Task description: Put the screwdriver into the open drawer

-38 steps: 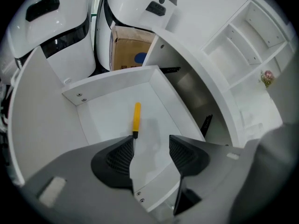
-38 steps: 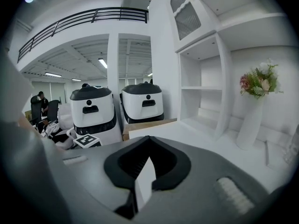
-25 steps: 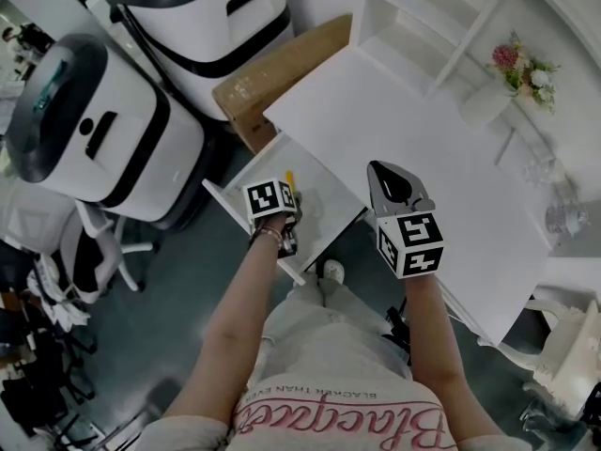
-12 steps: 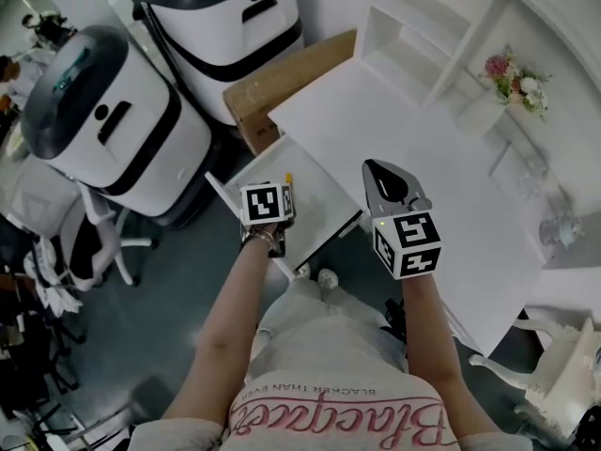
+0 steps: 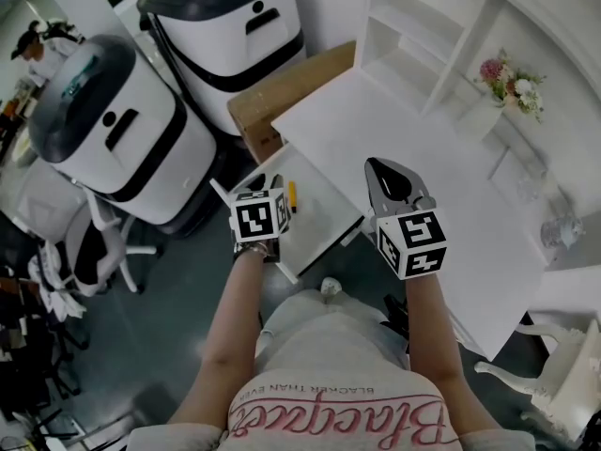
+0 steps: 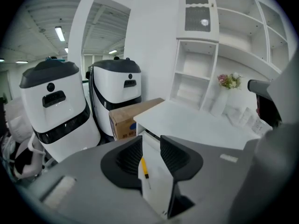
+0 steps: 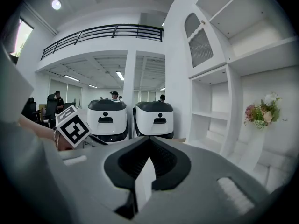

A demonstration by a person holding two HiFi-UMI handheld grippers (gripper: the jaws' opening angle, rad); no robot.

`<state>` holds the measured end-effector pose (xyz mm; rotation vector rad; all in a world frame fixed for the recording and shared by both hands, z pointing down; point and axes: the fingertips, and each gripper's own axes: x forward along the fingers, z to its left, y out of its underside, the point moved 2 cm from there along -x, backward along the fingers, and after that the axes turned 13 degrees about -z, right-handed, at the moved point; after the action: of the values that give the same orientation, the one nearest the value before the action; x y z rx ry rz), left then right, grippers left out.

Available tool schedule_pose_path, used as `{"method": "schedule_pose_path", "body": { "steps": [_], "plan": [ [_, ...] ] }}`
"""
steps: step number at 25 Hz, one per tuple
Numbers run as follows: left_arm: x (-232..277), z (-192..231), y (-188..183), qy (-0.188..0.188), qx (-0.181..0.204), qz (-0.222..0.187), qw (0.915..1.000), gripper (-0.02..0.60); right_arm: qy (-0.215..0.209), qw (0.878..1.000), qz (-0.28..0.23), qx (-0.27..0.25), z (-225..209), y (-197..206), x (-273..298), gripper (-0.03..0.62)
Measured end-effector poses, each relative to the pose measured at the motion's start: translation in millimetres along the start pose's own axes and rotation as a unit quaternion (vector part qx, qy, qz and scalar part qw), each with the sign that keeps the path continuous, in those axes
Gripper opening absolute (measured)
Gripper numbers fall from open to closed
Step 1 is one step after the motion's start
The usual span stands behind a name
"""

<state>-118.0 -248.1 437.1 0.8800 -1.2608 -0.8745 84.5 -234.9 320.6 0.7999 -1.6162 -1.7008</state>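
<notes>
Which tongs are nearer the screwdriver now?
Left. The left tongs hang just above the screwdriver lying in the open drawer, jaws just been closing on nothing. The right tongs are off to its right, over the desk.

a cardboard box [image 5: 286, 87] lies beside a white machine [image 5: 225, 26], flowers [image 5: 510, 75] near white shelves [image 5: 404, 36].

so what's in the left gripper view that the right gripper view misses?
Left gripper view only: the yellow-handled screwdriver lying in the open drawer. Right gripper view only: a balcony railing and people standing in the background. Both: two white machines with dark tops, the white shelf unit and the flowers.
</notes>
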Motion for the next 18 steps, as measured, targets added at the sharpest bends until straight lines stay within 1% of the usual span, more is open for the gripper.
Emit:
{"method": "schedule_pose_path", "body": {
  "steps": [5,8,9,11,13,18],
  "plan": [
    [-21,8,-32,0.001,0.034,-0.058,0.9977,0.090,0.004,1.000,-0.013,-0.006,6,-11,1,0.000],
    [-32,13,-47,0.003,0.036,-0.089,0.9954,0.024,0.009,1.000,-0.020,-0.006,10,-17,3,0.000],
    [-35,15,-51,0.005,0.034,-0.098,0.9945,0.017,0.010,1.000,-0.022,-0.007,11,-19,3,0.000],
    [-43,18,-58,0.008,0.034,-0.116,0.9927,0.017,0.011,1.000,-0.023,-0.008,17,-21,1,0.000],
    [-50,20,-67,0.010,0.042,-0.136,0.9898,0.017,0.011,1.000,-0.026,-0.012,19,-23,1,0.000],
    [-70,20,-95,0.012,0.082,-0.198,0.9767,0.015,0.013,0.999,-0.043,-0.021,26,-34,3,0.000]
  ]
}}
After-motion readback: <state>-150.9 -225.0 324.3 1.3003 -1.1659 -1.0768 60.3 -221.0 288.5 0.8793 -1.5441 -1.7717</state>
